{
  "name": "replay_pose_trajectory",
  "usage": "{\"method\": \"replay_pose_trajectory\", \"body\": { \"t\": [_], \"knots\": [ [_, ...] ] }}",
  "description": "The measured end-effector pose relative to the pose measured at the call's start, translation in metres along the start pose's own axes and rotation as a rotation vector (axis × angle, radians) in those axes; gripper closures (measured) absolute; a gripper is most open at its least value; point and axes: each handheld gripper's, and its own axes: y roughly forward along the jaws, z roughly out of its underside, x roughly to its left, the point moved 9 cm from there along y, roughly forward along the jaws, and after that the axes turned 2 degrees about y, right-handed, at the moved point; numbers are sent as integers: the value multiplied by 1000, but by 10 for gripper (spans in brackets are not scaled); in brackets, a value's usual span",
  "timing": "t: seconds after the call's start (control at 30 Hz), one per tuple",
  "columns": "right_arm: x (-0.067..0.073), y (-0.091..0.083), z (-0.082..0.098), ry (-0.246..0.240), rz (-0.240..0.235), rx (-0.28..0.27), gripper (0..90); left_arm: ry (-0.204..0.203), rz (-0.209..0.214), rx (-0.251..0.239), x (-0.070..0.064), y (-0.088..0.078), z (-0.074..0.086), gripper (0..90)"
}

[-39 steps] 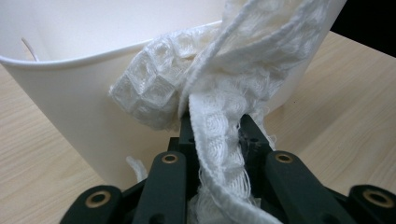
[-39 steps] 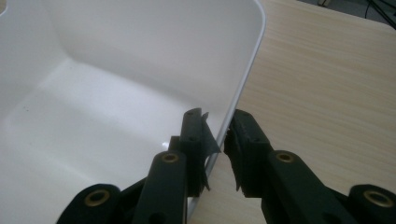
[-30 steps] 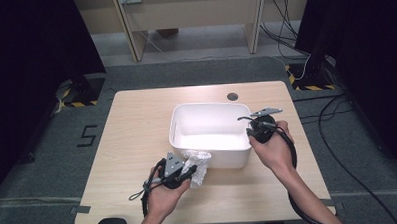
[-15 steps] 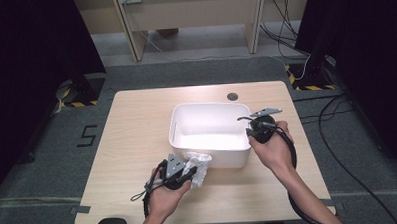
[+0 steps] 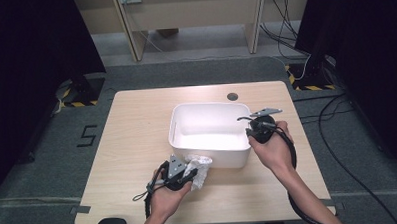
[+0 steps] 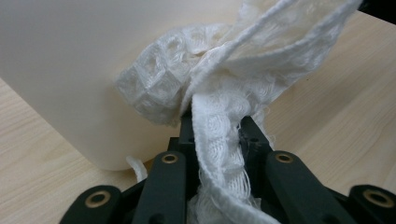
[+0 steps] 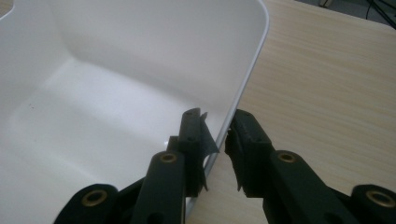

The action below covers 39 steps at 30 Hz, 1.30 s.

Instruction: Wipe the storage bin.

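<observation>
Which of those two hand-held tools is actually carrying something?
The left tool, shut on the white cloth beside the white tub. The right tool merely straddles the tub's rim.

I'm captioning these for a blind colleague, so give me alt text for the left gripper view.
The left tongs are shut on a bunched white lace cloth, which billows up from between the two black jaws. Just behind it stands the outer wall of a white plastic tub, on a light wooden table.

High view: overhead, facing forward-down, far; whole table (image 5: 138,159).
Left gripper view: close, low, faces tub (image 6: 70,70) outer wall.
Right gripper view: close, at tub rim.
Shared: tub.
</observation>
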Motion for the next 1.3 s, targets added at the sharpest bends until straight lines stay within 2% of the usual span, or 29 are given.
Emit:
{"method": "replay_pose_trajectory", "body": {
  "t": [0.33, 1.3],
  "knots": [
    [1, 0, 0, 0, 0, 0, 751, -13, 5, 23, 0, 7, 9, 755],
    [1, 0, 0, -1, 2, 0, 751, -20, 7, 108, 2, 28, 34, 755]
  ]
}}
